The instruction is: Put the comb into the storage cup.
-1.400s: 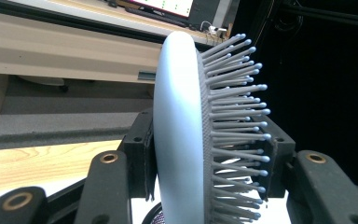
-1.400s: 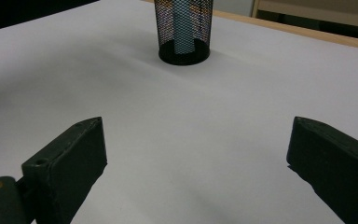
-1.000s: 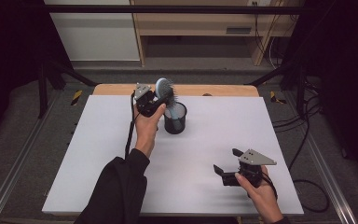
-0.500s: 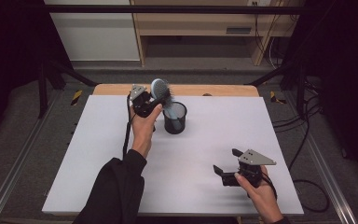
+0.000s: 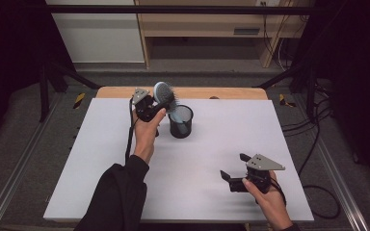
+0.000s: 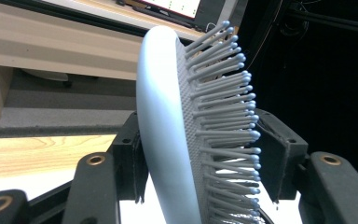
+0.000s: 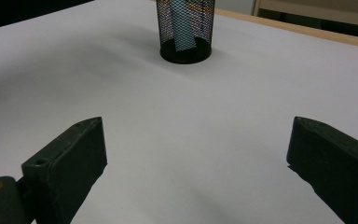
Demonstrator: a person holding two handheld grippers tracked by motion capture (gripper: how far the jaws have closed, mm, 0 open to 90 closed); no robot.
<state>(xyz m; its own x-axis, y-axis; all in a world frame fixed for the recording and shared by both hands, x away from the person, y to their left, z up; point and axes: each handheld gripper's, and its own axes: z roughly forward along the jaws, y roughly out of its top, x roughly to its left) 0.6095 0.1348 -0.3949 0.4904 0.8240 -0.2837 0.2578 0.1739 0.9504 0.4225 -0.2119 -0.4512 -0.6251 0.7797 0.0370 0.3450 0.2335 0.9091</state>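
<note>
A pale blue hairbrush (image 5: 163, 91) stands with its handle in a black mesh cup (image 5: 180, 122) at the back of the white table, its head leaning left. My left gripper (image 5: 160, 102) reaches around that head. In the left gripper view the brush head (image 6: 168, 116) sits between the jaws, which have just been opening. One pad lies beside its back, and the unbent bristle tips reach the other. My right gripper (image 5: 233, 166) rests open and empty at the front right. In the right gripper view the gripper (image 7: 196, 144) faces the cup (image 7: 185, 32).
The white table top (image 5: 101, 163) ends at a wooden strip (image 5: 221, 93) behind the cup. Beyond it stand wooden shelves (image 5: 207, 29). Cables (image 5: 318, 144) trail off to the right of the table. A dark sleeve (image 5: 118, 197) comes in from the bottom.
My left hand and the brush head have drifted a little to the left. The right hand has stayed where it was.
</note>
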